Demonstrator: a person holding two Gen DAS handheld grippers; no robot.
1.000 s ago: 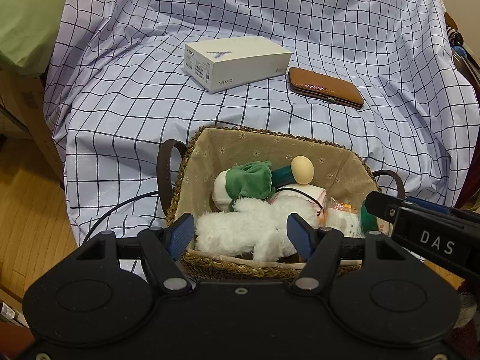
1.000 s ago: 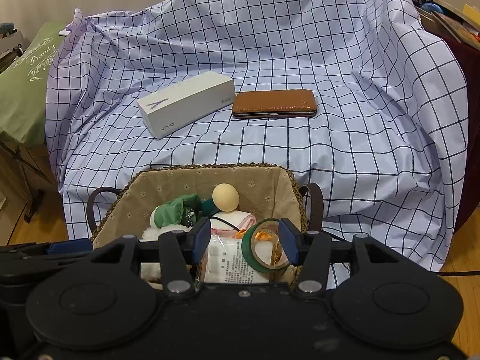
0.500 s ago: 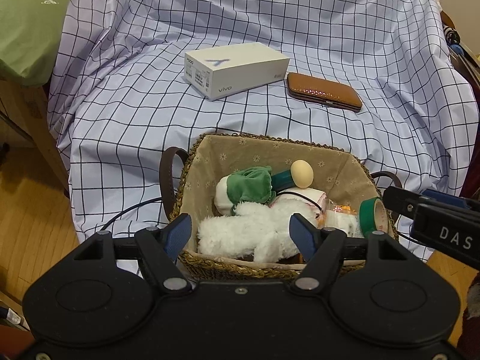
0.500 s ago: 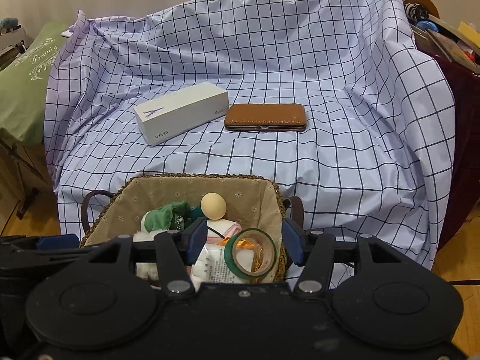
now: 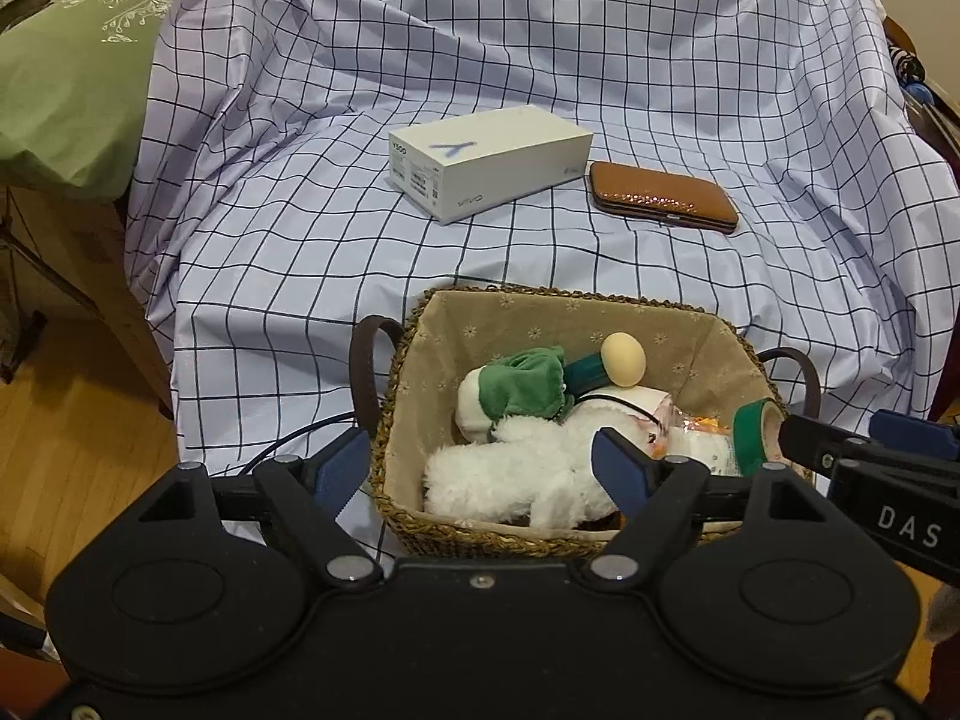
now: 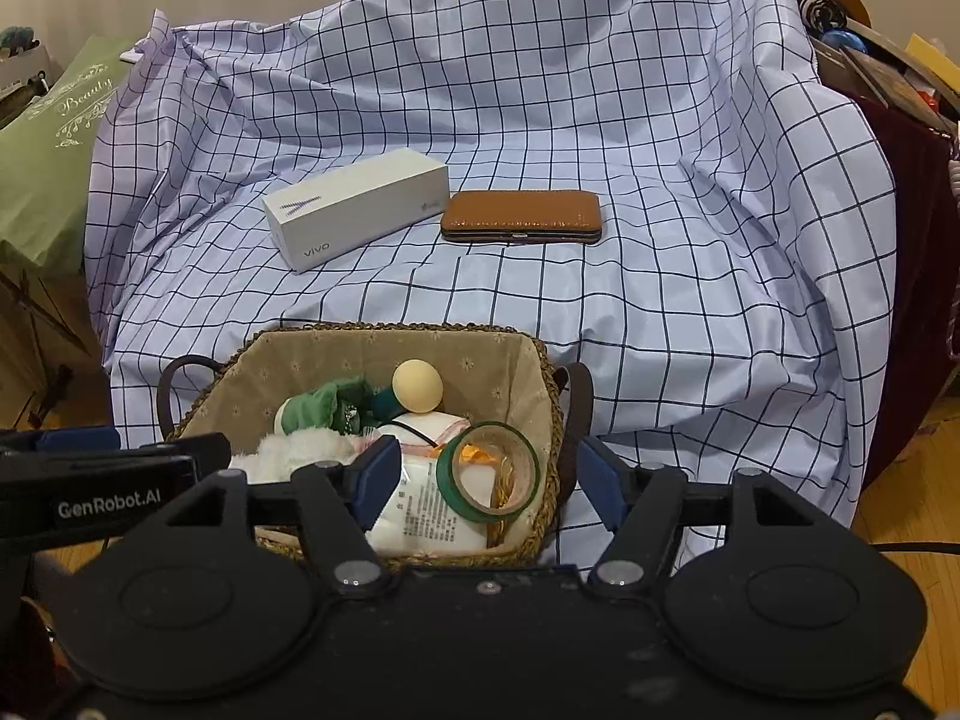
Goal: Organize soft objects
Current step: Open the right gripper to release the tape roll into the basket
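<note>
A woven basket (image 5: 414,360) (image 6: 546,384) with a beige lining stands at the front of the checked sheet. In it lie a white fluffy toy (image 5: 510,474) (image 6: 288,450), a green cloth item (image 5: 522,384) (image 6: 318,408), a cream egg-shaped ball (image 5: 624,358) (image 6: 417,386), a white tissue pack (image 6: 426,516) and a green tape roll (image 5: 750,432) (image 6: 486,468). My left gripper (image 5: 480,468) hangs above the basket's near left side; its jaws are opening, and the pads press on nothing. My right gripper (image 6: 489,474) hovers over the tape roll, its jaws also opening clear of the roll.
A white phone box (image 5: 486,162) (image 6: 354,210) and a brown leather case (image 5: 660,195) (image 6: 522,216) lie further back on the sheet (image 5: 300,252). A green cushion (image 5: 66,90) sits at the left. Wooden floor (image 5: 60,450) lies below; cluttered shelves (image 6: 888,72) stand at the right.
Both grippers have opened wider and drawn back from the basket. The right gripper's pads have come off the green tape roll, which now lies in the basket.
</note>
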